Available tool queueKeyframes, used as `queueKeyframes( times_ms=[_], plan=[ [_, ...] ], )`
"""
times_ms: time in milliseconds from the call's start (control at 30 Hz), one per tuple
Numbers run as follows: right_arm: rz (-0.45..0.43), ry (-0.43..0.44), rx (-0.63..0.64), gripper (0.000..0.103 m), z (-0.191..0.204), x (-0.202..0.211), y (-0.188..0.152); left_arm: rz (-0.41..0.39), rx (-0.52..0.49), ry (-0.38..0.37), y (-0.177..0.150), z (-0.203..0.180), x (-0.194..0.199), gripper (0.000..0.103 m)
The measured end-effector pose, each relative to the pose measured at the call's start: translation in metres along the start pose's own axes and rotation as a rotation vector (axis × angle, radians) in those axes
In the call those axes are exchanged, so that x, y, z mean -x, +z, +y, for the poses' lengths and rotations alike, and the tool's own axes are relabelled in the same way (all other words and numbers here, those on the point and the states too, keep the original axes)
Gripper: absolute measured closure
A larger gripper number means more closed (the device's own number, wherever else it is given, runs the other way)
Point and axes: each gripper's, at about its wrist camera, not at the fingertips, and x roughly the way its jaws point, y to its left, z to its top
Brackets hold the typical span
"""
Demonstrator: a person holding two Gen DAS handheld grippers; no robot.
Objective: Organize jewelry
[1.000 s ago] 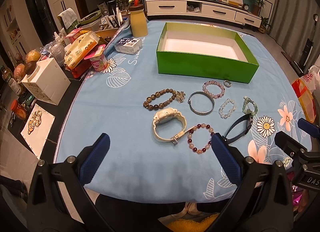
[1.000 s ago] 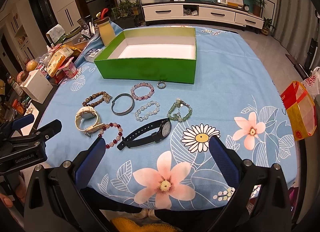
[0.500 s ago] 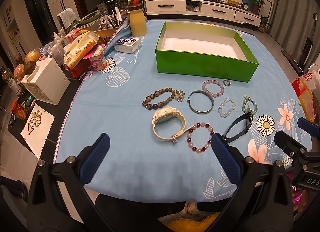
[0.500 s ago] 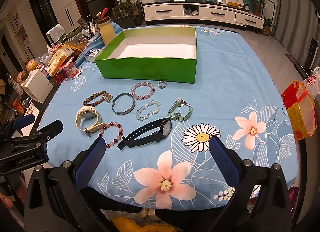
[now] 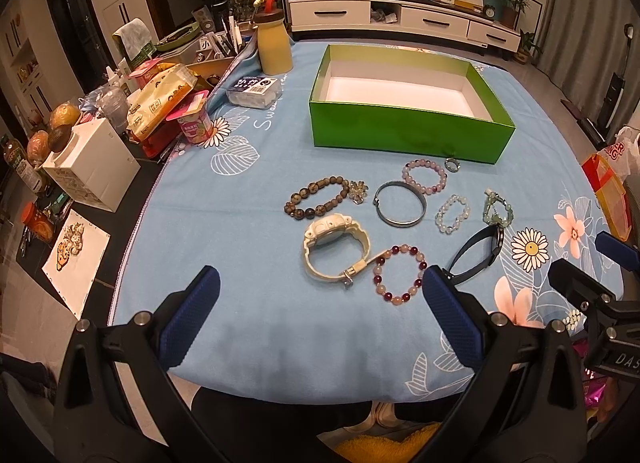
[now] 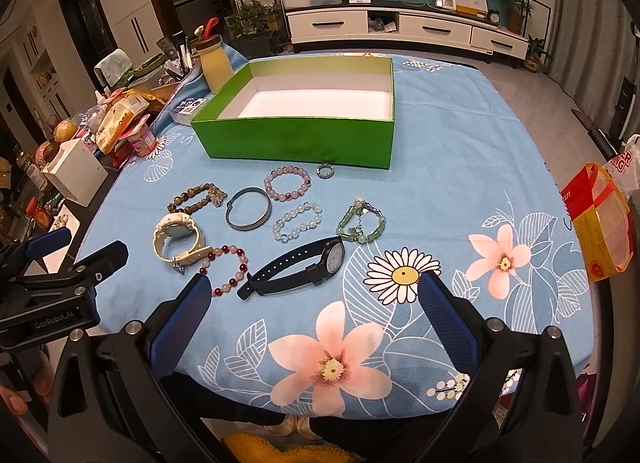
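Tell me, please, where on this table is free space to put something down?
Bare cloth lies right of the green box, beyond the jade bracelet, and along the near edge under both open grippers. It is crowded between the box and the black watch.

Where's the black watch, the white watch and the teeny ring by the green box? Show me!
black watch (image 6: 334,256), right wrist view, on its round dial face.
white watch (image 5: 326,232), left wrist view, on its case top.
ring (image 6: 326,171), right wrist view, on the band, just before the green box (image 6: 296,143), front wall.
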Motion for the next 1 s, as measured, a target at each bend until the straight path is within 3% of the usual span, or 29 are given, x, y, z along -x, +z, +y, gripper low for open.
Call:
queueKeyframes(
  times_ms=[400, 567, 1000],
  plan=[
    [0.006, 0.006, 0.001, 0.001, 0.001, 0.002, 0.001, 0.002, 0.005, -0.002, 0.0, 0.002, -0.001, 0.002],
    [0.012, 0.007, -0.003, 0.001, 0.001, -0.001, 0.001, 0.013, 0.026, -0.056, -0.001, 0.006, -0.006, 0.002],
    [-0.132, 0.1, -0.075, 0.001, -0.025, 0.002, -0.001, 0.061, 0.235, -0.174, -0.016, 0.066, -0.047, 0.002]
  ],
)
